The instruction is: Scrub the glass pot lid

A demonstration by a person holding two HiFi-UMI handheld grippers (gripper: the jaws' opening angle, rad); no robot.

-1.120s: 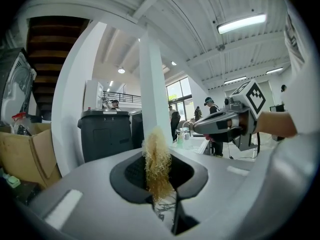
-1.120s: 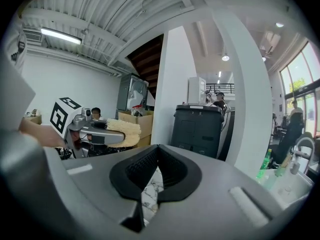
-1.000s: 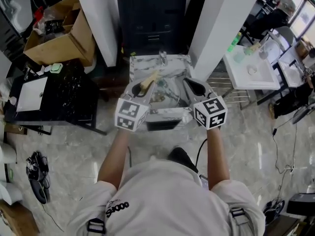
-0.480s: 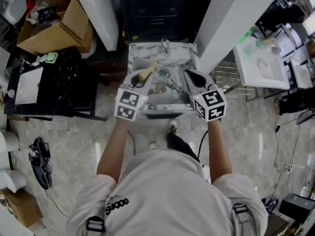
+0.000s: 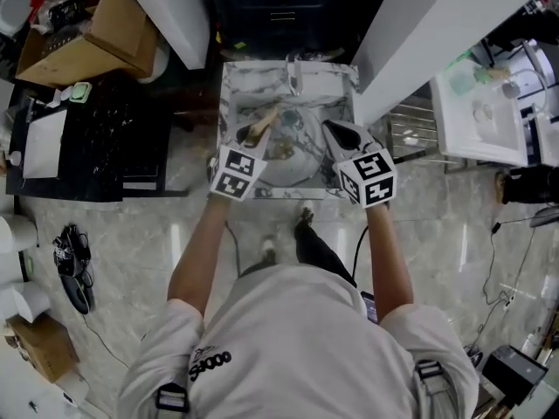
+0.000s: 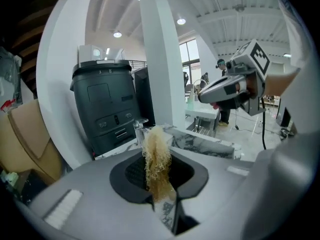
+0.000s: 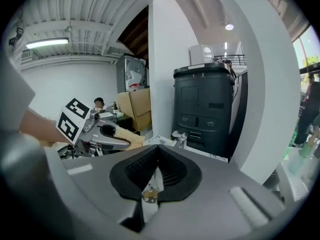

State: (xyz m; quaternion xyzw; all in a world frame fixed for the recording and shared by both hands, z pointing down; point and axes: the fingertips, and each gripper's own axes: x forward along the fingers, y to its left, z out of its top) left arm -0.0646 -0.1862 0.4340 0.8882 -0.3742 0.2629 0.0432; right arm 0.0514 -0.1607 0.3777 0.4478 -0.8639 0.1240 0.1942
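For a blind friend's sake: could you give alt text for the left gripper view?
The left gripper is shut on a tan scrubber standing upright. Beyond are a marble sink, a dark cabinet and the right gripper.

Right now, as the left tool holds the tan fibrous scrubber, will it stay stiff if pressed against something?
Probably floppy: the scrubber is a loose tuft of curly fibres past the left tool, so it should bend and spread. Likely light and hardly slippery; the fibres look rough and open.
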